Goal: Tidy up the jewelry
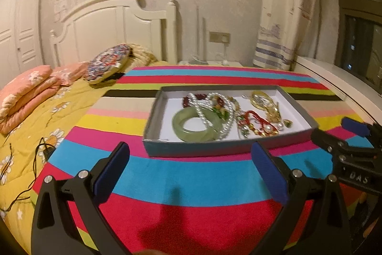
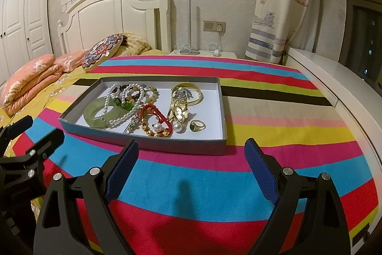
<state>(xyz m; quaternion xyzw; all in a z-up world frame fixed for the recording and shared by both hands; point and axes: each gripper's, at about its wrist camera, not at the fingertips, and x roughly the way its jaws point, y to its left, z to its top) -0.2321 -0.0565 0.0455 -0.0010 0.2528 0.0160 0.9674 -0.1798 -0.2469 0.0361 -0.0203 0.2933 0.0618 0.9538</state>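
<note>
A shallow grey tray (image 1: 152, 126) (image 2: 222, 111) with a white floor lies on the striped blanket, just beyond both grippers. Tangled jewelry lies in it: a green jade bangle (image 1: 179, 122) (image 2: 92, 111), a pearl necklace (image 1: 203, 112) (image 2: 124, 117), a red beaded bracelet (image 2: 149, 108), a gold bangle (image 2: 188, 85) and a gold ring with a green stone (image 2: 197, 125). My left gripper (image 1: 190, 146) hovers before the tray's near wall, open, nothing between its blue pads. My right gripper (image 2: 191, 143) is beside it, open and empty too.
The striped blanket (image 1: 191, 178) covers a bed with a white headboard (image 1: 107, 23). Folded orange bedding (image 1: 28, 92) and a round patterned cushion (image 1: 107, 63) lie at the left. A black cable (image 1: 40, 149) lies on the yellow sheet. A white window sill (image 2: 334, 78) runs along the right.
</note>
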